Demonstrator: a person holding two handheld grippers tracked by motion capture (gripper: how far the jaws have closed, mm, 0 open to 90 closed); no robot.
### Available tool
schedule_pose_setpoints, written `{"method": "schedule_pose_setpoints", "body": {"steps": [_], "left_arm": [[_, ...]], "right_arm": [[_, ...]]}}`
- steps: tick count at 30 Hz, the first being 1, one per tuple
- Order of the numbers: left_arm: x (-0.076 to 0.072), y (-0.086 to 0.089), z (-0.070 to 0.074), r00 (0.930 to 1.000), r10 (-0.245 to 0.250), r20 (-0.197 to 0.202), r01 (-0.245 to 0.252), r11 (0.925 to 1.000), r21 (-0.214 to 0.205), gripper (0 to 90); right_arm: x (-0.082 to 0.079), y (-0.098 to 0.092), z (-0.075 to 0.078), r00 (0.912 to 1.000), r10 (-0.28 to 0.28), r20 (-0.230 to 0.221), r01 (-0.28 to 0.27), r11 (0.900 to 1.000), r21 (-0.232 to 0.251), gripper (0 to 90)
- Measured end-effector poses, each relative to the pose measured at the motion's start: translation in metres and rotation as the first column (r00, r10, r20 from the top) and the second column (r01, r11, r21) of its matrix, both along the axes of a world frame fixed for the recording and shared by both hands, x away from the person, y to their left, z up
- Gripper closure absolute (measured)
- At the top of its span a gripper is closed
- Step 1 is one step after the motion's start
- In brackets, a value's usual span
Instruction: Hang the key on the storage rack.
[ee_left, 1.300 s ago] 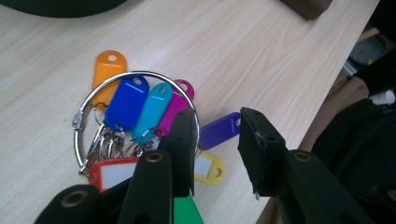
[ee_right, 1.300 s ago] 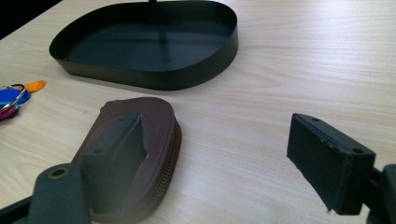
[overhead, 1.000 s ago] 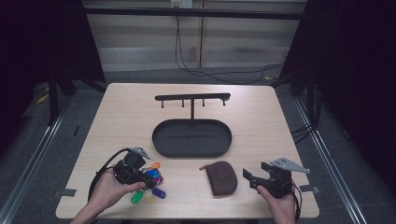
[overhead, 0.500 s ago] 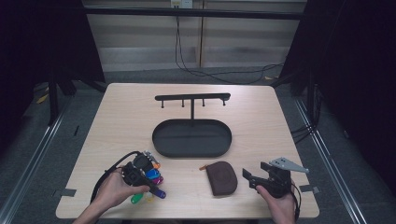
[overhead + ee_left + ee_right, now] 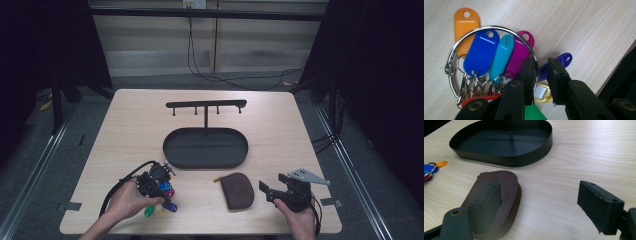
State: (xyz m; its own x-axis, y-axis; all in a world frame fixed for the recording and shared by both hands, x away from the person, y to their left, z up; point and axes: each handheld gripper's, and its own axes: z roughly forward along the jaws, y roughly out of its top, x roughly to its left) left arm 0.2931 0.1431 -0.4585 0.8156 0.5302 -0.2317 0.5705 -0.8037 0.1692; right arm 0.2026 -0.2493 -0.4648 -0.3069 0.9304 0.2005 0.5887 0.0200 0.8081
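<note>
left gripper view is showing the key ring (image 5: 491, 60) lying flat on the desk (image 5: 586, 27), its coloured tags fanning away from the camera with their long axes pointing up the frame; the orange tag (image 5: 466, 23) is lying outside the ring, pointing the same way. the left gripper (image 5: 541, 75) is closing its jaws around the ring's wire, one jaw inside the loop and one outside, not yet pressing on it. the jaws are covering the red and green tags at the bottom, and the yellow tag (image 5: 543, 93) is peeking out between them.

high view is placing the key ring (image 5: 161, 192) near the desk's front left corner, largely hidden under the left gripper (image 5: 151, 181).

right gripper view is showing the right gripper (image 5: 544, 200) with its jaws spread wide and empty, one jaw overlapping the brown pouch (image 5: 499, 192), with the black tray (image 5: 504, 142) beyond.
</note>
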Motion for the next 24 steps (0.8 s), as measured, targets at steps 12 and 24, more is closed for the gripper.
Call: {"method": "schedule_pose_setpoints", "body": {"steps": [12, 24], "left_arm": [[0.006, -0.009, -0.003, 0.9999, 0.007, -0.013, -0.006, 0.9965, 0.084, 82.2], [0.012, -0.004, -0.001, 0.9985, 0.027, -0.048, -0.024, 0.9972, 0.071, 87.2]], "right_arm": [[0.003, 0.000, -0.001, 0.9999, 0.003, -0.011, -0.003, 0.9999, -0.010, 19.8], [0.002, -0.001, -0.002, 0.9999, -0.001, -0.017, 0.001, 1.0000, -0.009, 20.0]]}}
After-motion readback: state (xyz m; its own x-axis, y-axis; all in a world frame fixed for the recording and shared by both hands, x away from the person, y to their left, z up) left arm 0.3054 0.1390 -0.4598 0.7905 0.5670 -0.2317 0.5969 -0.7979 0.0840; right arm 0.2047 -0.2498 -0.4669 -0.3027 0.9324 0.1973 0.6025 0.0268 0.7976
